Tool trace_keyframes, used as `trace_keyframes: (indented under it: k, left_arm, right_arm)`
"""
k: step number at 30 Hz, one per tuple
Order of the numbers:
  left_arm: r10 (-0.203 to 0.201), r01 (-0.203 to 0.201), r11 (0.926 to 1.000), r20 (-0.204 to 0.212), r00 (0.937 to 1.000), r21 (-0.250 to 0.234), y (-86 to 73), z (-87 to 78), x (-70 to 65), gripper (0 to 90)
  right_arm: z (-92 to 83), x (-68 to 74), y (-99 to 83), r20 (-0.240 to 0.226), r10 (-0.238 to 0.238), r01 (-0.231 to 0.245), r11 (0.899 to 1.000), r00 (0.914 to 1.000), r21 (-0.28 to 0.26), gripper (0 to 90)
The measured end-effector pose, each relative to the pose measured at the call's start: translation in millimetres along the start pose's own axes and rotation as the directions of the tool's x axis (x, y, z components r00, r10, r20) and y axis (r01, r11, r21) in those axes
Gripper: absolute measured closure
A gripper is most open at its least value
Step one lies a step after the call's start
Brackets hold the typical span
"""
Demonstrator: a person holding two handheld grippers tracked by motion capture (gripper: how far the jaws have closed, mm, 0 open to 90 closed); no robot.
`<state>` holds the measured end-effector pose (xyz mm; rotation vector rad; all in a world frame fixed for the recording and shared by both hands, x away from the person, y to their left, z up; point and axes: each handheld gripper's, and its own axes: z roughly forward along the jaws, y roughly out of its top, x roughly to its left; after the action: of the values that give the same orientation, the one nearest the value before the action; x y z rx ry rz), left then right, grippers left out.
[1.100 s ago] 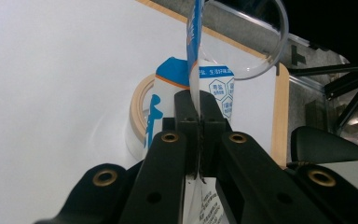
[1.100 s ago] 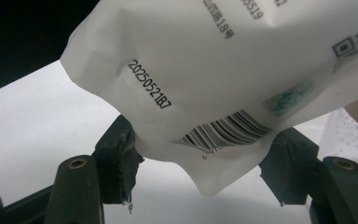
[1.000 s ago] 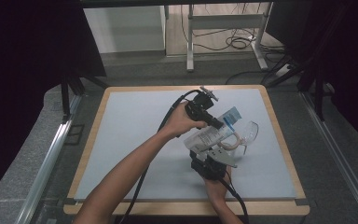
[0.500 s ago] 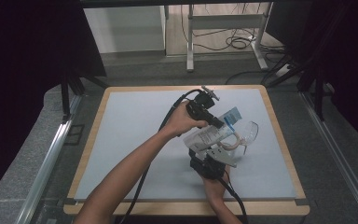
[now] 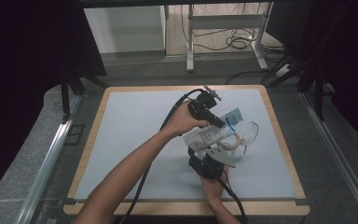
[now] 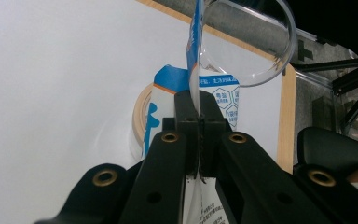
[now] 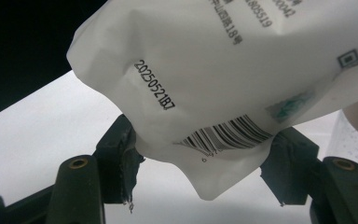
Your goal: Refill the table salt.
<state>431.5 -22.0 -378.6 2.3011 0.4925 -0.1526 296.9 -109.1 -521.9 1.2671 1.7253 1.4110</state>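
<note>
Already the white pouch (image 5: 213,134) is held tilted above the table (image 5: 135,121), its top edge clamped by the left gripper (image 6: 198,123), its bottom clasped by the right gripper (image 7: 205,161), its mouth toward the clear bowl (image 5: 246,133) at three o'clock; pouring is judged unfinished.

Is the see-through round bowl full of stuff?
No, in the left gripper view the clear round plastic bowl looks empty: the table's wooden edge shows straight through it, beside the white and blue printed pouch.

Bare forearms; 2 black claws with brass-ringed screw holes (image 6: 169,137), trailing black cables (image 5: 144,179).
</note>
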Motion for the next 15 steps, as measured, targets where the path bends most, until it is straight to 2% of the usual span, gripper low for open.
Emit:
trace_keyframes:
  k: [10, 15]
  left_arm:
    - [0.012, -0.012, 0.9996, -0.014, 0.9998, 0.026, 4.7, 5.5, -3.2, 90.0]
    - [0.009, -0.009, 0.9995, -0.018, 0.9998, 0.029, 5.8, 8.9, -2.6, 90.0]
  right_arm:
    - [3.5, 2.2, 1.5, 0.007, 0.047, -0.047, 0.999, 0.9989, 0.0, 36.6]
    - [6.1, 1.1, 2.7, 0.007, 0.039, -0.039, 0.999, 0.9992, 0.012, 36.8]
